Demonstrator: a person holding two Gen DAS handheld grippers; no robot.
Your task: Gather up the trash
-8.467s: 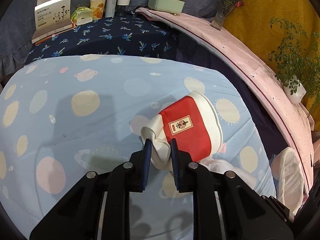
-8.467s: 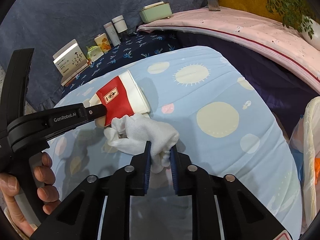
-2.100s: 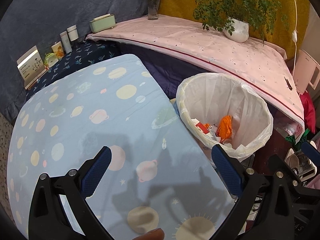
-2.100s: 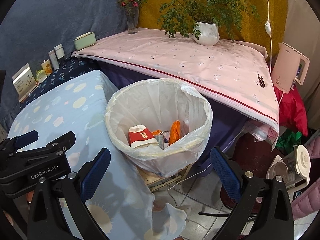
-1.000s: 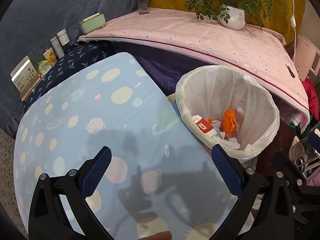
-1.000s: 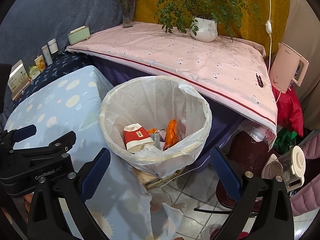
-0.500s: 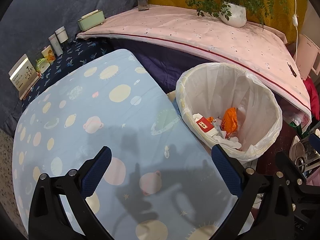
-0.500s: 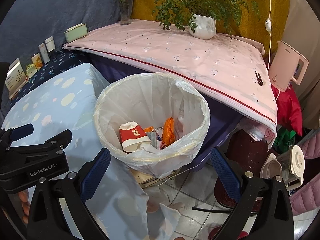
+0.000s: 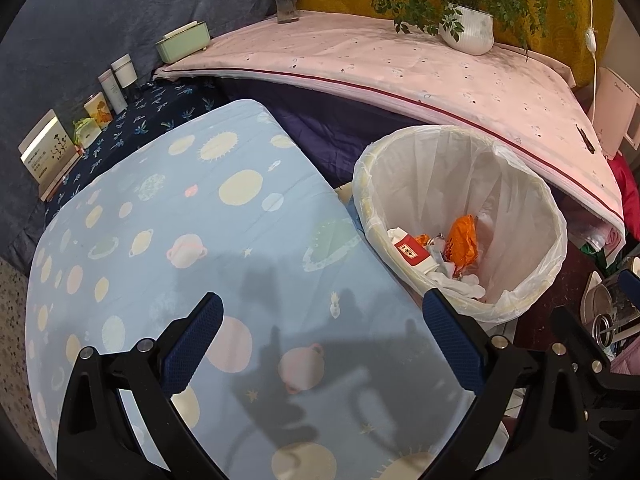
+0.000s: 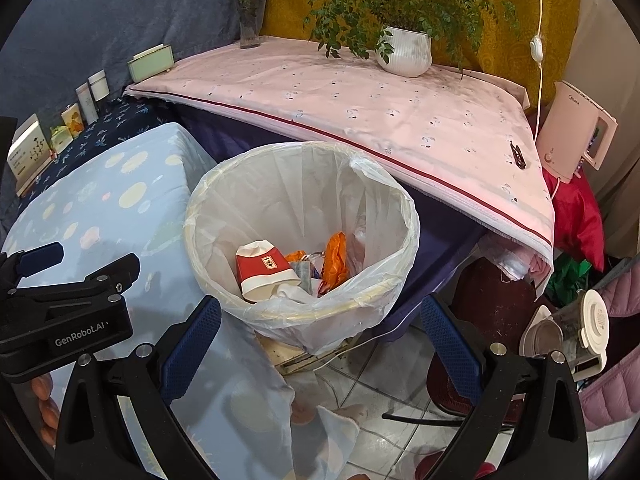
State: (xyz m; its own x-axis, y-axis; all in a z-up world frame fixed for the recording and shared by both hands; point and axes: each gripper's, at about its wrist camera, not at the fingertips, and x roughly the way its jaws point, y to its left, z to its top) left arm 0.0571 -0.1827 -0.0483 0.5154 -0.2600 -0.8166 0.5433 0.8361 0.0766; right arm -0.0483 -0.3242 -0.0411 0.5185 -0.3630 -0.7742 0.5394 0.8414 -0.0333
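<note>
A white-lined trash bin stands beside the blue planet-print table. Inside lie a red and white paper cup, white tissue and orange wrapping. The bin also shows in the left wrist view, with the cup and tissue in it. My right gripper is open and empty above the bin's near rim. My left gripper is open and empty over the table, left of the bin.
A pink-covered shelf behind the bin carries a potted plant, a flower vase and a green box. Small boxes and bottles line the dark cloth at far left. A blender, red cloth and a stool stand right.
Both grippers were shut on the cup and the tissue on the table; now both are open and those items lie in the bin. Over the last second the views barely shift.
</note>
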